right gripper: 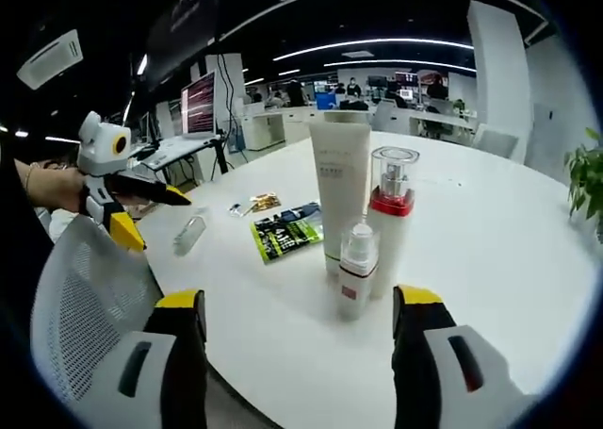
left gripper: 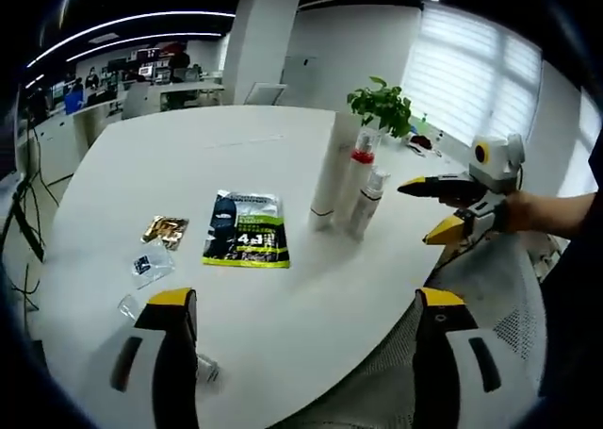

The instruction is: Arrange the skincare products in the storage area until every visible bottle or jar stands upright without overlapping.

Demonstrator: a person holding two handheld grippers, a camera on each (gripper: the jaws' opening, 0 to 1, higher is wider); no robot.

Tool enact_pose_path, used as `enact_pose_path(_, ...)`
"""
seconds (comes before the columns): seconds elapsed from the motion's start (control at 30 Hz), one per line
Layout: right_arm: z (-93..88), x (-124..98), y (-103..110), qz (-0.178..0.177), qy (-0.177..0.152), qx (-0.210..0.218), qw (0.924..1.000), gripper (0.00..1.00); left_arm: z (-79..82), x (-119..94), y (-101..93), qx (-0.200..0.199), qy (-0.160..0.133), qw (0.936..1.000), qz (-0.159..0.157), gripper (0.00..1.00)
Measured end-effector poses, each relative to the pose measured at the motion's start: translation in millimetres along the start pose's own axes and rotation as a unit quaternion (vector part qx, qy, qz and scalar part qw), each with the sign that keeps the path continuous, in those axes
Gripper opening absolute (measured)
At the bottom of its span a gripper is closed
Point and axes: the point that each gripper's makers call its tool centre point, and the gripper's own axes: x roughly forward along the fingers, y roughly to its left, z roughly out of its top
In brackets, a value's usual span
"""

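Three skincare containers stand upright, close together, on the white round table (left gripper: pixel 188 156): a tall white tube (left gripper: pixel 330 170) (right gripper: pixel 341 189), a clear-capped pump bottle with a red collar (left gripper: pixel 358 179) (right gripper: pixel 391 217) and a small white spray bottle (left gripper: pixel 369 203) (right gripper: pixel 356 269). A small clear bottle (right gripper: pixel 188 233) lies on its side near the table's edge. My left gripper (left gripper: pixel 306 302) (right gripper: pixel 155 220) is open, held off the table's rim. My right gripper (right gripper: pixel 297 297) (left gripper: pixel 419 212) is open too, close in front of the spray bottle, touching nothing.
A green and black sachet (left gripper: pixel 247 228) (right gripper: pixel 287 231), a gold sachet (left gripper: pixel 166 230) (right gripper: pixel 264 203) and a small clear packet (left gripper: pixel 151 264) lie flat on the table. A white mesh chair (right gripper: pixel 85 297) (left gripper: pixel 490 297) sits by the rim. A potted plant (left gripper: pixel 382 108) stands behind the bottles.
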Motion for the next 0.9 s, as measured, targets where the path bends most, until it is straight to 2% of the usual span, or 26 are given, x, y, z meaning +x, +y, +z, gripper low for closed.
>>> enact_pose_path(0.23,-0.1,-2.7,3.0,-0.006,0.003,0.005,1.0000,0.83,-0.9,-15.0,23.1,-0.021,-0.014,0.9990,0.037,0.99)
enact_pose_path(0.53,4.2,-7.0,3.2,-0.015,-0.005,0.004,0.9999,0.86,-2.5,-30.1,33.3,-0.026,-0.019,0.9979,0.055,0.99)
enact_pose_path(0.77,-1.0,-4.6,4.4,-0.011,0.001,0.006,0.9999,0.92,-12.5,-33.3,40.2,-0.028,-0.007,0.9974,0.066,0.99)
enact_pose_path(0.9,-1.5,-4.8,5.2,-0.008,0.003,0.010,0.9999,0.94,-12.9,-33.4,41.6,-0.029,-0.002,0.9969,0.073,0.99)
